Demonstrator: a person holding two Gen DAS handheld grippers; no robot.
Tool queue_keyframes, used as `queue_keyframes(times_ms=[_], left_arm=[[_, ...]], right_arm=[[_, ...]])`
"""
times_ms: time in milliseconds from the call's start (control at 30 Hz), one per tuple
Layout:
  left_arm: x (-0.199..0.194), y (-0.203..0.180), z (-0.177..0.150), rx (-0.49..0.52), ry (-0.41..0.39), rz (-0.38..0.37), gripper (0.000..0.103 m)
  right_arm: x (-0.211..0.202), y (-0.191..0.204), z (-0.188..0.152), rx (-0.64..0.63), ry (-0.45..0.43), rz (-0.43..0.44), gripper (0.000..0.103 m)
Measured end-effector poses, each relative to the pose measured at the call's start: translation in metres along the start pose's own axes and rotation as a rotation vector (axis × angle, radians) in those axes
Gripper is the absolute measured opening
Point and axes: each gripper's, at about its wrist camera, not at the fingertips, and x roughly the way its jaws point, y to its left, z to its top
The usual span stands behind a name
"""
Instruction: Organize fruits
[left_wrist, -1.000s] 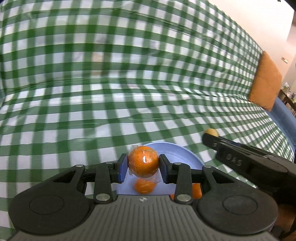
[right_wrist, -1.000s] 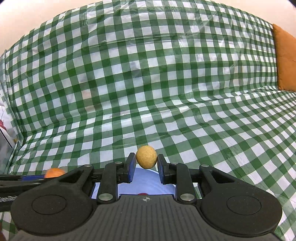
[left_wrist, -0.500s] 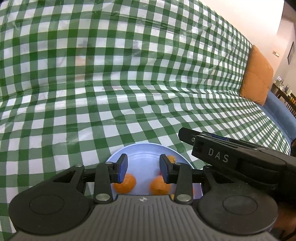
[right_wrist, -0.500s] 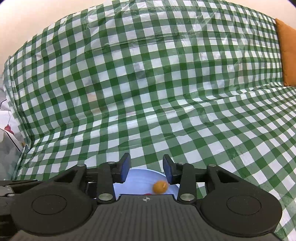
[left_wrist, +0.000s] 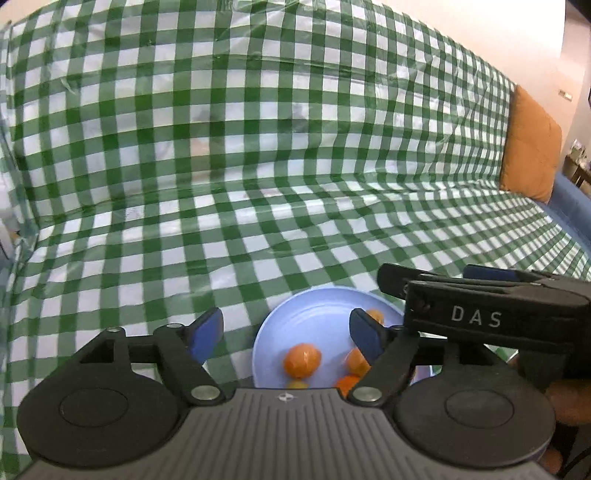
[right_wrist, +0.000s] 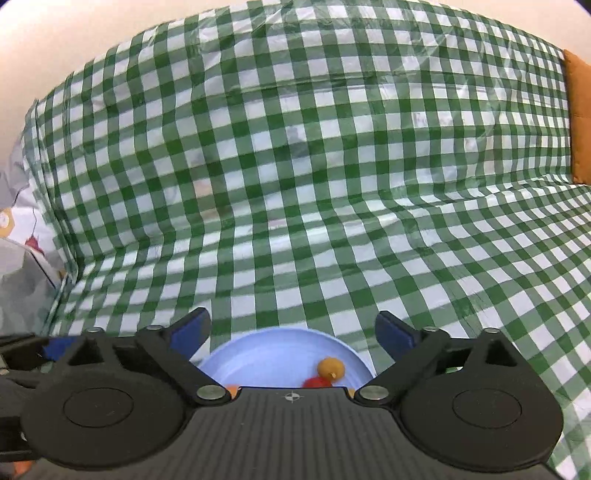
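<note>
A light blue plate lies on the checked cloth just ahead of both grippers; it also shows in the right wrist view. On it lie a wrapped orange, several more orange fruits, a small tan fruit and a red one. My left gripper is open and empty above the plate's near left side. My right gripper is open wide and empty above the plate; its body shows at the right of the left wrist view.
A green and white checked plastic cloth covers the sofa seat and back. An orange cushion leans at the far right, with blue sofa fabric below it. A grey patterned cloth lies at the left.
Both grippers have opened and let go: the wrapped orange left my left gripper and the tan fruit left my right gripper, both now on the plate. Both grippers have risen and drawn back.
</note>
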Motion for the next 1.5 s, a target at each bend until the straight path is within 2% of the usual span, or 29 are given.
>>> queue_keyframes(times_ms=[200, 333, 567, 767, 867, 933, 1100, 1300, 1500], left_arm=[[-0.005, 0.004, -0.006, -0.029, 0.052, 0.023, 0.084], [-0.008, 0.002, -0.006, -0.007, 0.059, 0.037, 0.086], [-0.003, 0.002, -0.013, -0.027, 0.102, 0.030, 0.090], [0.005, 0.003, -0.023, -0.069, 0.155, 0.078, 0.091], [0.007, 0.006, -0.026, -0.100, 0.166, 0.109, 0.100], [0.008, 0.009, -0.026, -0.115, 0.165, 0.120, 0.102], [0.014, 0.014, -0.026, -0.128, 0.205, 0.105, 0.103], [0.024, 0.012, -0.034, -0.122, 0.273, 0.086, 0.103], [0.026, 0.010, -0.036, -0.112, 0.268, 0.103, 0.103]], right_arm=[[-0.006, 0.001, -0.005, -0.017, 0.045, -0.021, 0.102], [-0.009, 0.002, -0.008, -0.028, 0.054, -0.034, 0.102], [-0.010, -0.003, -0.013, -0.033, 0.105, -0.044, 0.102], [-0.008, -0.014, -0.020, -0.043, 0.155, -0.084, 0.102], [-0.007, -0.022, -0.023, -0.030, 0.191, -0.100, 0.102], [-0.005, -0.024, -0.027, -0.047, 0.222, -0.115, 0.102], [0.001, -0.023, -0.039, -0.114, 0.278, -0.117, 0.102], [0.004, -0.023, -0.045, -0.122, 0.296, -0.103, 0.102], [0.006, -0.024, -0.044, -0.120, 0.294, -0.096, 0.102]])
